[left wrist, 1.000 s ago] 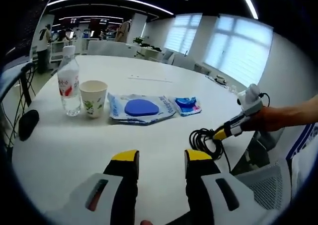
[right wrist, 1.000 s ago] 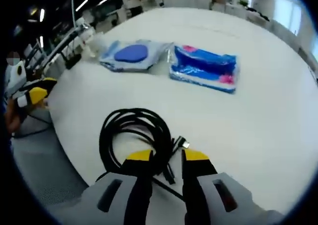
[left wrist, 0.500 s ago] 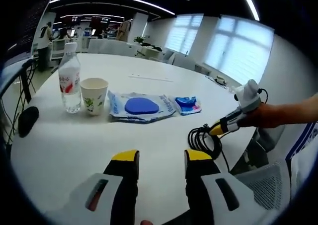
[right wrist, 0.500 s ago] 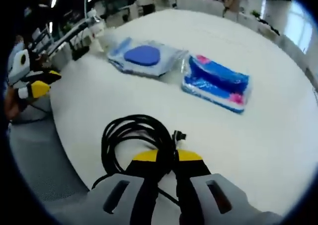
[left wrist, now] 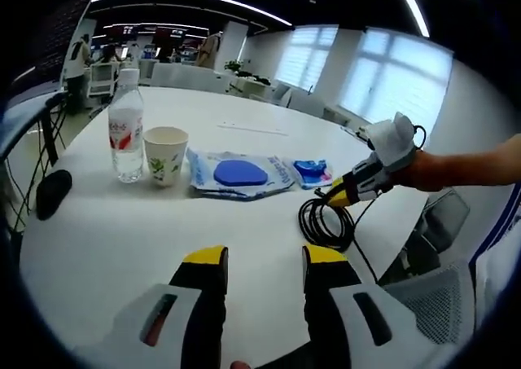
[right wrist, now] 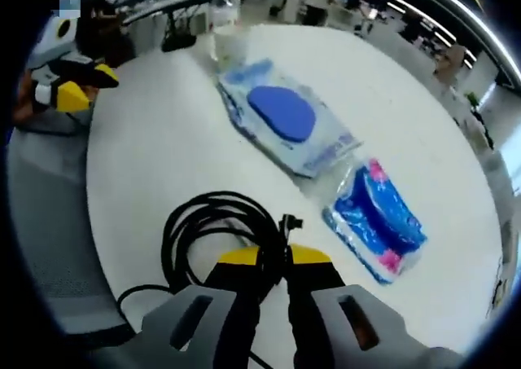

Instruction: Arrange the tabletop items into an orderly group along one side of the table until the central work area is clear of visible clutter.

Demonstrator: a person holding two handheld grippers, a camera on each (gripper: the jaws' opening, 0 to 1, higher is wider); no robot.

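Observation:
My right gripper (right wrist: 273,257) is shut on a coiled black cable (right wrist: 207,226). In the left gripper view that gripper (left wrist: 340,194) holds the cable coil (left wrist: 324,222), which hangs from it near the table's right edge. Further in lie a wipes pack with a blue lid (left wrist: 240,173) (right wrist: 285,125) and a small blue packet (left wrist: 312,170) (right wrist: 383,226). A paper cup (left wrist: 165,155) and a water bottle (left wrist: 128,129) stand to their left. My left gripper (left wrist: 264,259) is open over the bare near part of the white table (left wrist: 122,239), holding nothing.
A black rounded object (left wrist: 50,194) lies at the table's left edge. A grey mesh chair (left wrist: 423,304) stands off the table's right side. The left gripper (right wrist: 69,92) shows beyond the table edge in the right gripper view. Desks and people are far behind.
My right gripper shut on the cable, raised the coil and carried it toward the packets. The left gripper stays open, its view shifted slightly.

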